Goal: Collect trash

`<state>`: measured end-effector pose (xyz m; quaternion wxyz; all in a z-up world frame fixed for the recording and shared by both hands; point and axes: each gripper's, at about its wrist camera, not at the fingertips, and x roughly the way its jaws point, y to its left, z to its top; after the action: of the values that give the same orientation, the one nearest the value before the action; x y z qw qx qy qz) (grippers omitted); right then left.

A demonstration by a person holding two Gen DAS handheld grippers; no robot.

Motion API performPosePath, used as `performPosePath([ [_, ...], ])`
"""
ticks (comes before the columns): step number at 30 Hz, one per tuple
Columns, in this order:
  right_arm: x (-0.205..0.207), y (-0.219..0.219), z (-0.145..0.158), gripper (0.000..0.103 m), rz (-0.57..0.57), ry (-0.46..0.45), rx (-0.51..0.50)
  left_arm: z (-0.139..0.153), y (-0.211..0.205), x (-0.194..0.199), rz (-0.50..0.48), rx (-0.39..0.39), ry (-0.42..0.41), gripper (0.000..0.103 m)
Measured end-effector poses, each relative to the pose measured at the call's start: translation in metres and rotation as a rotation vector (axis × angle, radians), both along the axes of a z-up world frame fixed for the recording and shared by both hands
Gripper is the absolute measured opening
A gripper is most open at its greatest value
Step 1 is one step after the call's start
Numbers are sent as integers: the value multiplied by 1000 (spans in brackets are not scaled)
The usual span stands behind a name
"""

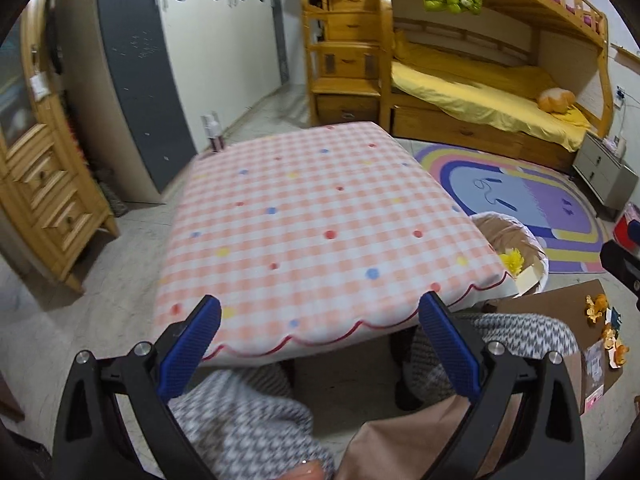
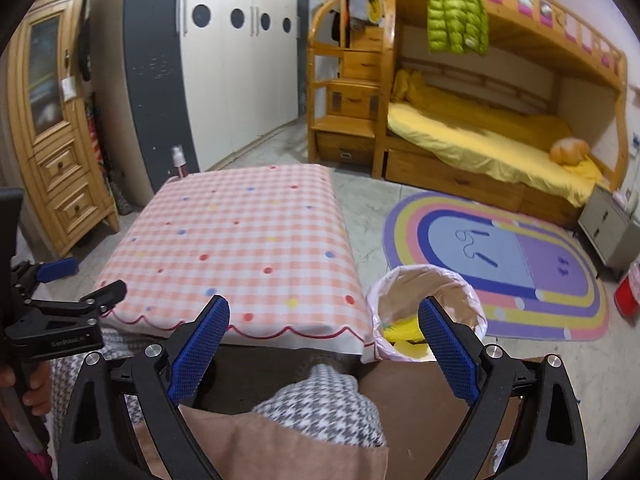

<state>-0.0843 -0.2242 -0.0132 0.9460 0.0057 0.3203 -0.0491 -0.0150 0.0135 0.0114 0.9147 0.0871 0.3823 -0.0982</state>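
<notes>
A trash bin (image 2: 430,284) lined with a pale bag stands on the floor right of the checked table (image 2: 240,240); yellow scraps (image 2: 400,330) lie inside. It also shows in the left wrist view (image 1: 516,240) with a yellow scrap (image 1: 512,259). Orange peel pieces (image 1: 600,308) and wrappers lie on a brown board (image 1: 560,312) at the right. My left gripper (image 1: 320,320) is open and empty over the table's near edge. My right gripper (image 2: 324,324) is open and empty, between table corner and bin. The left gripper also shows at the right wrist view's left edge (image 2: 64,300).
A wooden bunk bed (image 2: 500,140) with yellow bedding stands at the back right, a rainbow rug (image 2: 500,264) before it. A wardrobe (image 2: 240,60) and wooden cabinet (image 2: 56,120) stand left. A grey nightstand (image 2: 608,232) and a red item (image 2: 628,292) are at far right.
</notes>
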Motion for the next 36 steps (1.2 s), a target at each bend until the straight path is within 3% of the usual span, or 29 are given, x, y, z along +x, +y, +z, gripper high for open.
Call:
performPosePath([
  [9, -22, 13, 6, 94, 10, -3, -28, 12, 13, -32, 11, 8, -37, 96],
  [36, -21, 7, -2, 94, 1, 5, -31, 2, 10, -23, 36, 24, -10, 96],
])
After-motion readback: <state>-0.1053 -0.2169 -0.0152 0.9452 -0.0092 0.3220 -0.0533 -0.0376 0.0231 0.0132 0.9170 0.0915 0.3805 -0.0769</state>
